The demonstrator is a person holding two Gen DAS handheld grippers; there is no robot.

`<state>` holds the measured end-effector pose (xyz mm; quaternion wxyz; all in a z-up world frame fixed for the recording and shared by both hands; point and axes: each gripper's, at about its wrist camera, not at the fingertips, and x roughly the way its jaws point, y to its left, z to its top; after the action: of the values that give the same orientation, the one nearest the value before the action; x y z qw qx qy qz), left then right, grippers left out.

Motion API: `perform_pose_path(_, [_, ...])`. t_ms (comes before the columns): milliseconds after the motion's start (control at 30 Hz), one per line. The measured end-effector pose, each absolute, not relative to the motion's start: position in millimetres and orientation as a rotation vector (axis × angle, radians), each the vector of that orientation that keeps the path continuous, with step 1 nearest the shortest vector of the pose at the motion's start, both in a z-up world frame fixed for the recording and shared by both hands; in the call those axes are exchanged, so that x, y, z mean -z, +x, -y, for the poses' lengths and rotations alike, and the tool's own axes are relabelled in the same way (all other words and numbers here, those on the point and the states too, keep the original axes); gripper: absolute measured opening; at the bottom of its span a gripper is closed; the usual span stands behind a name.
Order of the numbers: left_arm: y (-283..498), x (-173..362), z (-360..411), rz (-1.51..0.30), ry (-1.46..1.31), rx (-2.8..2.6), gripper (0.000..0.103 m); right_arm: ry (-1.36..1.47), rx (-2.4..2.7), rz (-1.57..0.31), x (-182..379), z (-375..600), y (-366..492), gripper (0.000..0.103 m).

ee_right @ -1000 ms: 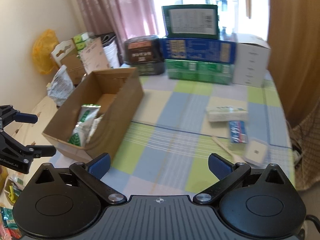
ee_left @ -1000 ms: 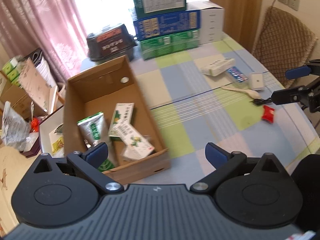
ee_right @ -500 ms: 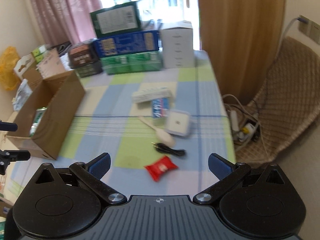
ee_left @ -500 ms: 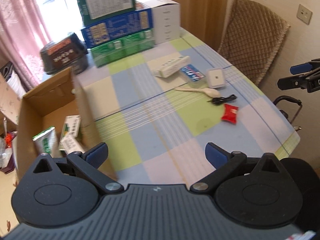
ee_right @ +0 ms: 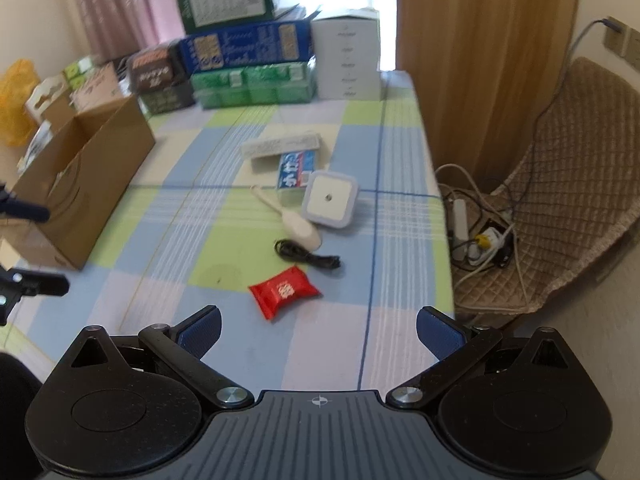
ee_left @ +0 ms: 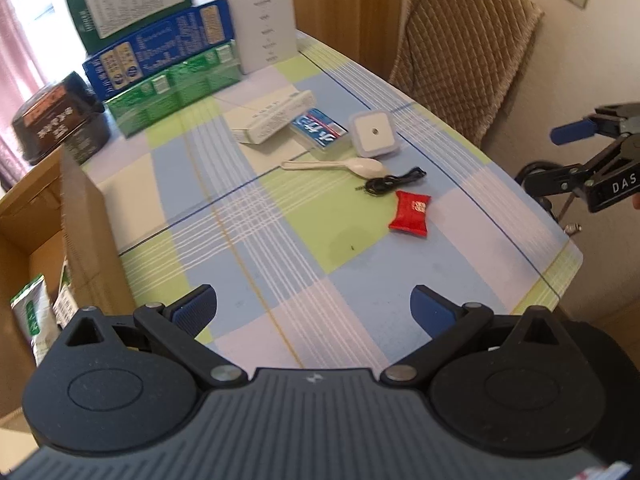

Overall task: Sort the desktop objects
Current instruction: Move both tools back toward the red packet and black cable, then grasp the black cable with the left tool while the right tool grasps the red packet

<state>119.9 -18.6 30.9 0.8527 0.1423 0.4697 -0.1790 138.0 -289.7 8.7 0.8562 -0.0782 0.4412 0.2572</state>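
While both grippers hang over the near edge of the checked tablecloth [ee_right: 168,216], the left gripper [ee_left: 314,310] has its blue pads wide apart and holds nothing. The right gripper [ee_right: 318,330] is wide open too, with nothing between its fingers.

Nearest to the right gripper lies a small red shiny snack packet [ee_right: 285,291]. Just beyond it is a thin black coiled cable [ee_right: 306,255]. A white plastic spoon [ee_right: 294,223] lies next, its bowl close to the cable. To the right of the spoon sits a pale square plug-in light with a little hole in the middle [ee_right: 329,199]. It touches a flat blue and white packet [ee_right: 294,170]. Beyond that lies a long white box [ee_right: 280,145].

On the left side of the table stands an open brown cardboard box [ee_right: 88,176] with some green and white packs [ee_left: 30,312] inside. At the far end is a stack of big green and blue boxes [ee_right: 248,56], with a tall white box [ee_right: 346,60] on its right.
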Motion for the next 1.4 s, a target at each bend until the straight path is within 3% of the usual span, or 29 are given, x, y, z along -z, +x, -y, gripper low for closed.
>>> perform_pose_path(767, [193.7, 52.2, 70.5, -1.013, 0.560, 0.721, 0.090, -0.461, -0.883, -0.947, 84.5, 231.5, 186.3, 0.100])
perform_pose_path(1400, [231.8, 87.5, 86.2, -1.015, 0.701, 0.851, 0.085, -0.519, -0.952, -1.054, 124.7, 205.4, 224.2, 0.075])
